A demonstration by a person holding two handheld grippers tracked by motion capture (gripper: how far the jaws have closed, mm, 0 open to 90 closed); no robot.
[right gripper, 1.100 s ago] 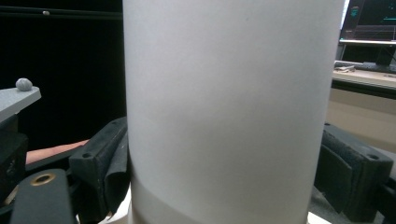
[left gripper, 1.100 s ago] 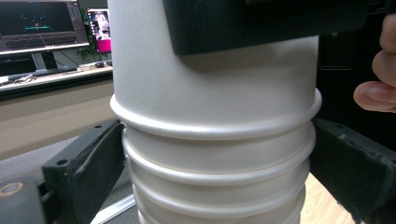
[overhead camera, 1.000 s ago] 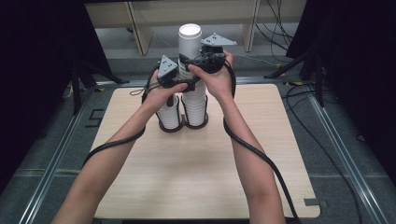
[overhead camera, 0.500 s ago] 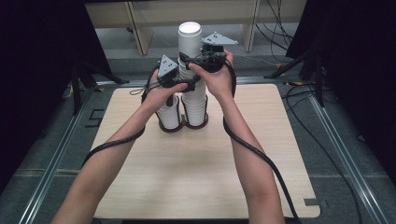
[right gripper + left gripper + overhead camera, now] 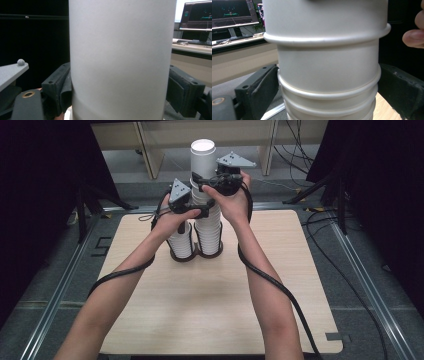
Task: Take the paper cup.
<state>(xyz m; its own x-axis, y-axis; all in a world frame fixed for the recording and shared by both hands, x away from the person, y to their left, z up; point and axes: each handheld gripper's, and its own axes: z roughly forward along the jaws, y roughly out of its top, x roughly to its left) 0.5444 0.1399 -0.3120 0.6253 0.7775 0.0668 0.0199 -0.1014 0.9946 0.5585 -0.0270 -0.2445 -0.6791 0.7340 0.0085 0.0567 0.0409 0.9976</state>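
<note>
A tall stack of white paper cups (image 5: 207, 227) stands on the wooden table (image 5: 280, 270), with a shorter stack (image 5: 181, 242) touching it on the left. My left gripper (image 5: 207, 211) is shut on the tall stack about halfway up; in the left gripper view its pads (image 5: 265, 87) press the ribbed stack (image 5: 327, 70) from both sides. Higher up, my right gripper (image 5: 200, 179) has just been closing on the top cup (image 5: 202, 157). In the right gripper view both pads (image 5: 60, 87) sit against the cup's smooth wall (image 5: 120, 60).
Pale wooden furniture legs (image 5: 150, 150) stand behind the table. Black cables (image 5: 360, 295) run over the floor at the right. Dark curtains hang on both sides. A monitor (image 5: 234, 12) on a desk lies beyond the cups.
</note>
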